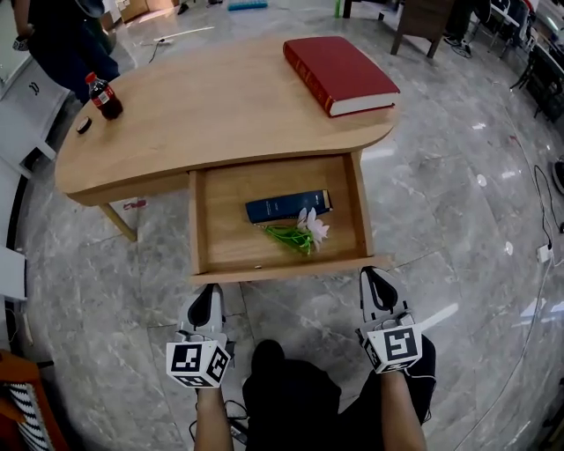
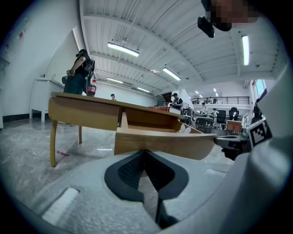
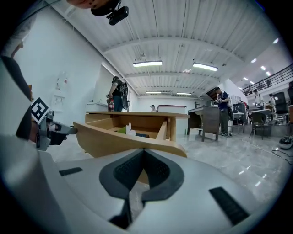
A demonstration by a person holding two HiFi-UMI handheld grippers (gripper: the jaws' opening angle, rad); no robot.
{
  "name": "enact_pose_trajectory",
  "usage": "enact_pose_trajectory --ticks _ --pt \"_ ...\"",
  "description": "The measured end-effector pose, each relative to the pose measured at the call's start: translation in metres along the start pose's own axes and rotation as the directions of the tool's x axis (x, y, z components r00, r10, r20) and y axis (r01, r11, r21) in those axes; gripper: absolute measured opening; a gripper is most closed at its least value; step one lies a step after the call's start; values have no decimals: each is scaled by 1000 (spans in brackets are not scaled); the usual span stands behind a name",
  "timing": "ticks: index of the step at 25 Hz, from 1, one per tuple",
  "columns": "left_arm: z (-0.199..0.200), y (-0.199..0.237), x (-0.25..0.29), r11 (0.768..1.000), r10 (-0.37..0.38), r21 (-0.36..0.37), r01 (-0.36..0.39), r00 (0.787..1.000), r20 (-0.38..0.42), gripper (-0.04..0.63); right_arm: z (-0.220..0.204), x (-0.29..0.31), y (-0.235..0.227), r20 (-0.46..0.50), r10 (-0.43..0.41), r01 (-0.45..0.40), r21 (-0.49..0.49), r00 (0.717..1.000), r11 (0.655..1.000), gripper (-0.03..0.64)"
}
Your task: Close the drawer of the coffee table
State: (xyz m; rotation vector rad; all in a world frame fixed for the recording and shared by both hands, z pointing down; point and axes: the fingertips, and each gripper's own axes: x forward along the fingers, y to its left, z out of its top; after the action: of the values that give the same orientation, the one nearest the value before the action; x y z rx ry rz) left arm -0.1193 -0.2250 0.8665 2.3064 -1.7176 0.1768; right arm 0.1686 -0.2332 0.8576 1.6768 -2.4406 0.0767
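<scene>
The wooden coffee table has its drawer pulled out toward me. Inside lie a dark blue book and a white flower with green leaves. My left gripper is shut, its tip just below the left end of the drawer front. My right gripper is shut too, right at the front's right end. Both pairs of jaws meet with nothing between them. Whether the tips touch the wood I cannot tell.
A red book and a cola bottle rest on the tabletop. A person stands beyond the table's left end, by white furniture. A dark chair stands at the back. My dark-trousered legs are between the grippers.
</scene>
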Motion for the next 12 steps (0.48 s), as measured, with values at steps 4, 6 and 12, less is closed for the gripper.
enact_pose_trajectory --ticks 4,6,12 --pt "4 0 0 1000 4 14 -4 1000 -5 9 4 -1 0 18 -7 7 19 1000 1000 15" --pt "8 -1 1 1000 -1 17 0 1000 2 9 8 0 -2 35 -14 13 35 999 999 15" --pt "18 3 9 1000 -5 20 5 1000 9 9 17 8 -4 55 -21 19 50 998 999 15"
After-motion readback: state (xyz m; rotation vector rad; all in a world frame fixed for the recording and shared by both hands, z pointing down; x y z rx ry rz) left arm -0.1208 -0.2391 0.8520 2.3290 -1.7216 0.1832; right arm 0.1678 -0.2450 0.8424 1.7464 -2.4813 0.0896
